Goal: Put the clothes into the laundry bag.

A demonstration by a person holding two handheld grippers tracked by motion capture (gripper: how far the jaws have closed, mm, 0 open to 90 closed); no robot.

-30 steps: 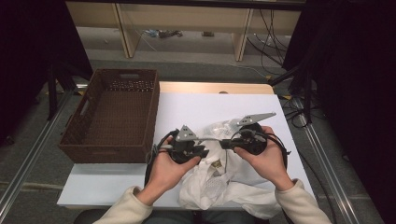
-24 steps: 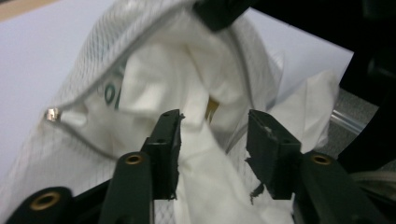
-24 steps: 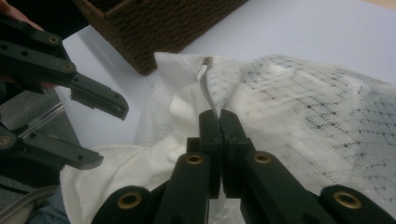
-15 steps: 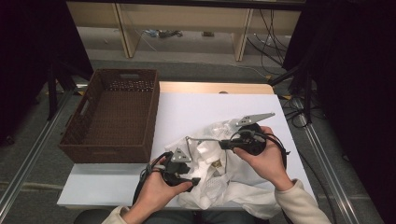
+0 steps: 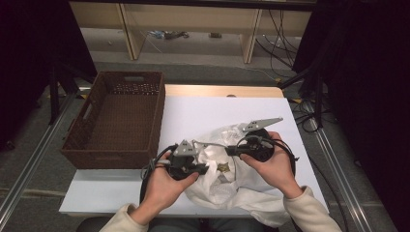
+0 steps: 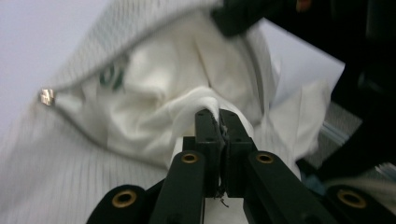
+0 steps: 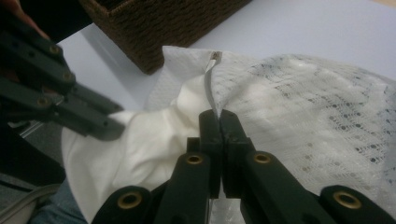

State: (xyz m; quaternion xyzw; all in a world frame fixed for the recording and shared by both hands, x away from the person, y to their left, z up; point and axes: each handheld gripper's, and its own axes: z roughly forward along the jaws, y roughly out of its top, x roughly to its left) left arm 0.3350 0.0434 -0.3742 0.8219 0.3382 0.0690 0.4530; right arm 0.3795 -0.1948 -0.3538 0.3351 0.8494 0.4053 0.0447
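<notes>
White garment (image 5: 227,179): we pinch it in both grippers, left (image 6: 217,122), right (image 7: 219,122); the basket (image 5: 116,121) at ten o'clock; thin folds may slip.

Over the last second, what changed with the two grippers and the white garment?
The left gripper drew back toward the person, opened, then came forward again; its jaws have just closed on a fold of the white garment. The right gripper stayed clamped on the garment's edge. The brown basket did not move.
</notes>
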